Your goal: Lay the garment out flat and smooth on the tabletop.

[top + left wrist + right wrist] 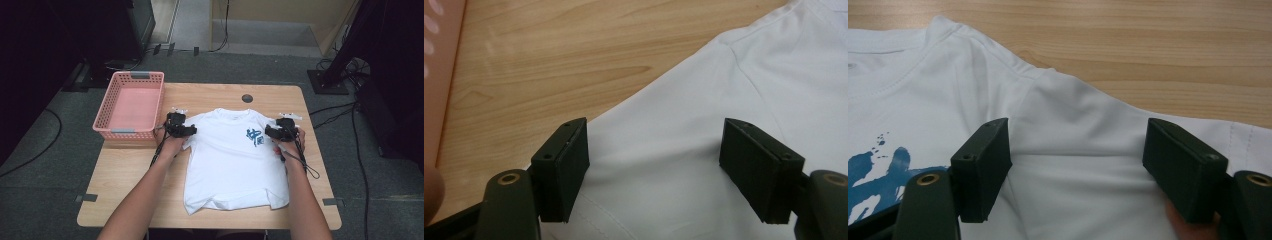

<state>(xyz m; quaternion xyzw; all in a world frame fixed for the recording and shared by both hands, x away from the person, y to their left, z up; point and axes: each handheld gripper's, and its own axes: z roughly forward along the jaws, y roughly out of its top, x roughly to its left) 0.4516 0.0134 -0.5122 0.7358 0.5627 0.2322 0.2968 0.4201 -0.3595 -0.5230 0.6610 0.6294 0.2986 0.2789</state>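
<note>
A white T-shirt point(232, 160) lies flat, front up, on the wooden table point(130, 170), its collar pointing away from the person and its hem toward the near edge. A blue print point(255, 136) sits on the chest, toward the shirt's right-hand side in the high view. A pink basket point(131, 104) stands well to the left of the shirt, at the table's far left corner, and a small dark round cap point(247, 98) is set in the tabletop just beyond the collar.

The left gripper point(186, 131) is over the shirt's left sleeve, near the shoulder. In the left gripper view point(654, 170) its jaws stand spread wide with white cloth lying flat between them; the pads seem not to press on the fabric, though contact underneath is hard to judge.

The right gripper point(274, 133) is at the shirt's right shoulder, just beside the blue print. In the right gripper view point(1075, 170) its jaws are likewise spread apart over the sleeve seam, pinching nothing.
</note>
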